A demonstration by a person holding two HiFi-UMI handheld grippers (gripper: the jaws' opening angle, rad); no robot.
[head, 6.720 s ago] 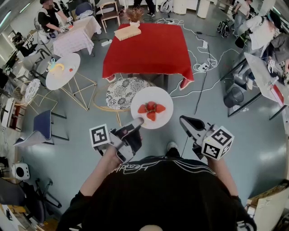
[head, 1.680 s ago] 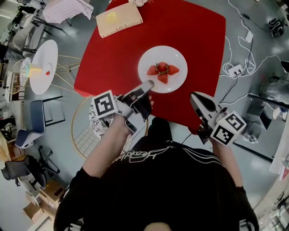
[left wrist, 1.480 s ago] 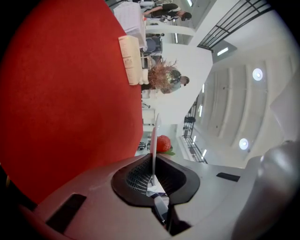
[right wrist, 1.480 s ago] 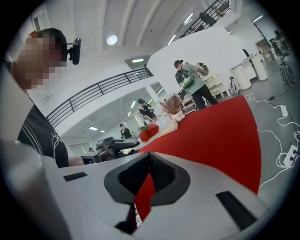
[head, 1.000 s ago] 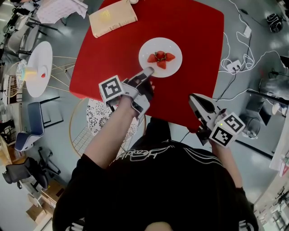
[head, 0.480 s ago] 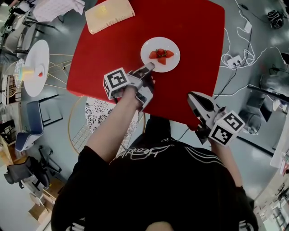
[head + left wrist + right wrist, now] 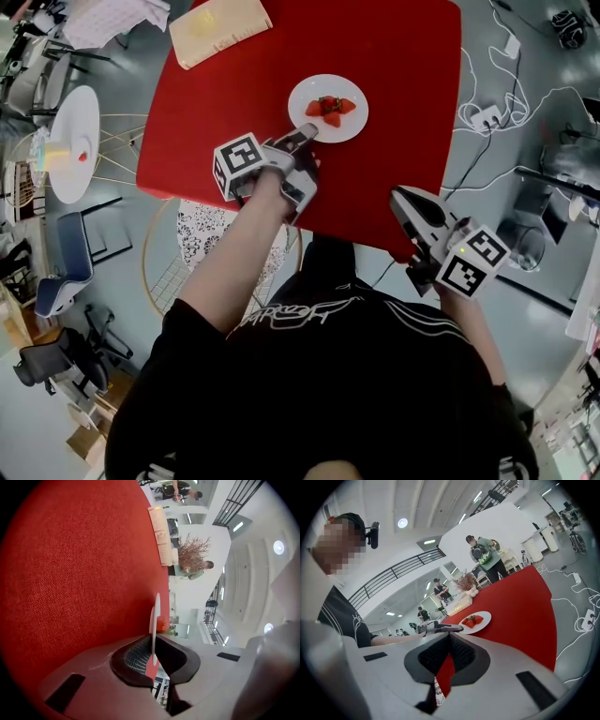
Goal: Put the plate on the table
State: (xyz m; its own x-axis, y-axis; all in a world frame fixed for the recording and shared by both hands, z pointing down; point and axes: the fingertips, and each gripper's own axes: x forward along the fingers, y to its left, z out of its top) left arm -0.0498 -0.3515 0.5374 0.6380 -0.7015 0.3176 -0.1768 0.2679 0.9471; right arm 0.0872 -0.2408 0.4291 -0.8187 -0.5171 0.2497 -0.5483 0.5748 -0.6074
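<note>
A white plate (image 7: 328, 108) carrying cut strawberries (image 7: 330, 105) lies low over the red tablecloth (image 7: 403, 66), near the table's middle; from the right gripper view the plate (image 7: 477, 620) looks to rest on the cloth. My left gripper (image 7: 305, 139) is shut on the plate's near rim. Its own view shows that rim edge-on (image 7: 156, 613) between the pads of the left gripper (image 7: 153, 641), with a strawberry (image 7: 162, 624) just past it. My right gripper (image 7: 408, 202) hangs off the table's near right edge, shut and empty (image 7: 450, 637).
A tan book (image 7: 220, 21) lies at the table's far left corner. A round white side table (image 7: 73, 131) and a patterned stool (image 7: 225, 248) stand left of the table. Cables (image 7: 487, 112) run over the floor at right. A person (image 7: 485, 557) stands beyond the table.
The left gripper has carried the plate farther out over the red table and lower toward the cloth. The right gripper has stayed by the near edge.
</note>
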